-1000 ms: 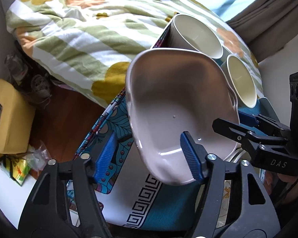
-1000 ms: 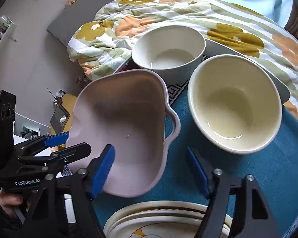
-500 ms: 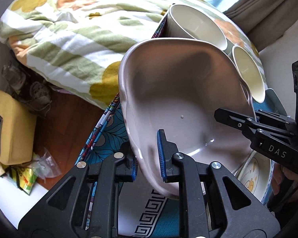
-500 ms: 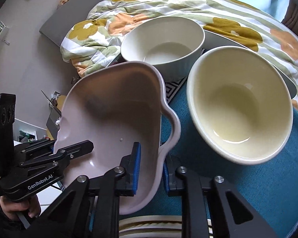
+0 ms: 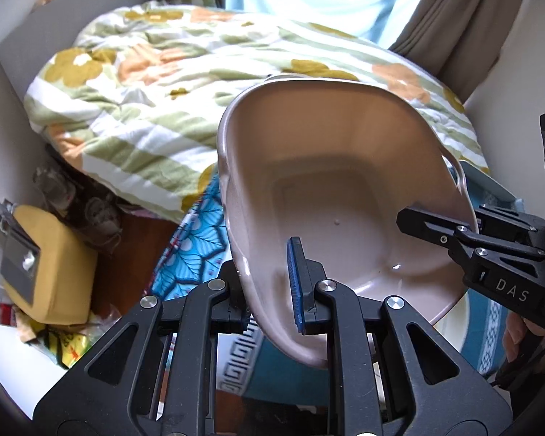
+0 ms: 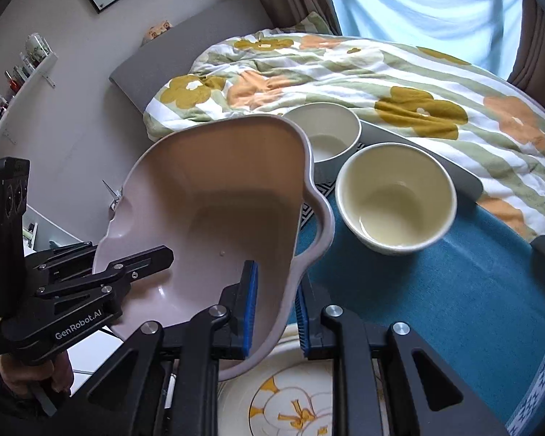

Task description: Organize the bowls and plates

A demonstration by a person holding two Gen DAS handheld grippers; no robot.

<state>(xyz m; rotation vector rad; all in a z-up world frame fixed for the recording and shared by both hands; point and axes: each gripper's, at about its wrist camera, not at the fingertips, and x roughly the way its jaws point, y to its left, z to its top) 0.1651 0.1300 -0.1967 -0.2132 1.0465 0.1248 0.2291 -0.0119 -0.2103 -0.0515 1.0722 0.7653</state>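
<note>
Gripping: both grippers are clamping opposite rims of one pink handled dish (image 5: 338, 189), holding it tilted in the air above the table
Left gripper (image 5: 269, 290): its jaws, having just been closing, are now pinched tight on the dish's near wall, one blue pad inside and the other outside
Right gripper (image 6: 274, 309): its jaws, likewise just closed, are squeezing the dish's wall beside the looped handle, a blue pad on each face
Dish interior: a small white speck is sitting on the pink floor, and a faint gleam is showing near the base
Cream bowl (image 6: 396, 200): standing upright on the teal tablecloth (image 6: 472, 290), just beside the dish's handle
White bowl (image 6: 327, 134): standing behind the cream one, partly hidden by the dish's rim
Patterned plate (image 6: 290, 403): lying on the cloth directly under the right gripper, its yellow motif showing
Backdrop: a floral striped duvet (image 5: 156, 109) is filling the bed beyond the table, with a bright curtained window (image 6: 418, 11) behind it
</note>
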